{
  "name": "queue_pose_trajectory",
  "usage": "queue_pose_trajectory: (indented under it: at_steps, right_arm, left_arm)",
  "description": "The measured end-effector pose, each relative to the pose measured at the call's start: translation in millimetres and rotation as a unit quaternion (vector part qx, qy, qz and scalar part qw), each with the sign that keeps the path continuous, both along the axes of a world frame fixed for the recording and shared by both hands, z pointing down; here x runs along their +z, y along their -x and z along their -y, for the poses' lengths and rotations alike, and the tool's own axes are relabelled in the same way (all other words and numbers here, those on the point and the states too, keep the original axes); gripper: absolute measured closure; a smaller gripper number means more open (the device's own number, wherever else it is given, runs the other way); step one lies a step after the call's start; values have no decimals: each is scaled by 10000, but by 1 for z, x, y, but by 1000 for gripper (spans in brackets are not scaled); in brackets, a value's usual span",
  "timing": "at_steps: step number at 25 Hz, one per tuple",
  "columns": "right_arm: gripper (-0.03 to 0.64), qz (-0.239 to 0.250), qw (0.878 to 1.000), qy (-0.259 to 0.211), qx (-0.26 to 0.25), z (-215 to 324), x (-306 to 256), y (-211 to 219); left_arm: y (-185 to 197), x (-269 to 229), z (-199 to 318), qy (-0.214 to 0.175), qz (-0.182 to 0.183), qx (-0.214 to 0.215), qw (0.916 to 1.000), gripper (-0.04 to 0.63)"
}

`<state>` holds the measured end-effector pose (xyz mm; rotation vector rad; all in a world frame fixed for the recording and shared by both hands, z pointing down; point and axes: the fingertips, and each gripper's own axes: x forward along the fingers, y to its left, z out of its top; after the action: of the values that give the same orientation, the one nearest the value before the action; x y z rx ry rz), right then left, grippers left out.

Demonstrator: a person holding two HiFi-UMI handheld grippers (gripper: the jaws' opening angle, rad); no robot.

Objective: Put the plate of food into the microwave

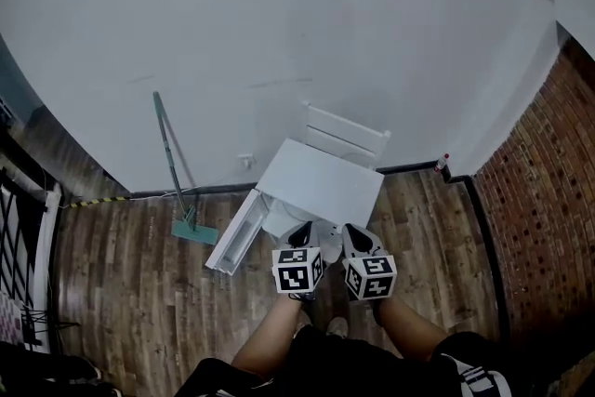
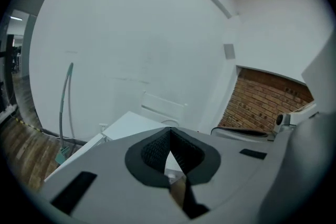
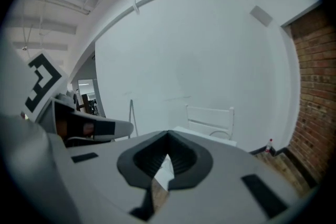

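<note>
White wall fills most of the head view, w/ wood floor below it and a brick wall at the right. White microwave stands near the white wall, its door swung open to the left. A white chair is just behind it, against the wall. A mop leans on the wall left of the microwave, head on the floor. The person's bare forearms come up from the bottom edge, one to each tool.

L tongs and R tongs sit side by side, near each other, at the microwave's open front. Both are closed tip to tip w/ nothing btwn the jaws; only white surface and floor show through the gap below the tips.

Plate: can't be made out for sure, since the microwave's mouth is mostly hidden behind the tongs.

Small bottle stands at the corner where the white wall meets the brick.
</note>
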<state>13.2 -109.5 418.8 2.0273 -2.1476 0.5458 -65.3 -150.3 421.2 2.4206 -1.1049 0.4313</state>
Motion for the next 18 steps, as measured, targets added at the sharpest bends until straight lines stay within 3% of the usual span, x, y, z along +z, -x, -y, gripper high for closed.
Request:
queue_pose_trajectory:
  at_steps: [9,18]
  right_arm:
    - [611,-14,9979,-570,304,-13,-54,-3]
    - [611,-301,9965,-722,295,-2,-61,-1]
  left_arm:
    - [-1,-49,-8,-344,23,475,9983,597]
    - [-4,-31,-14,-217,126,644,9976,597]
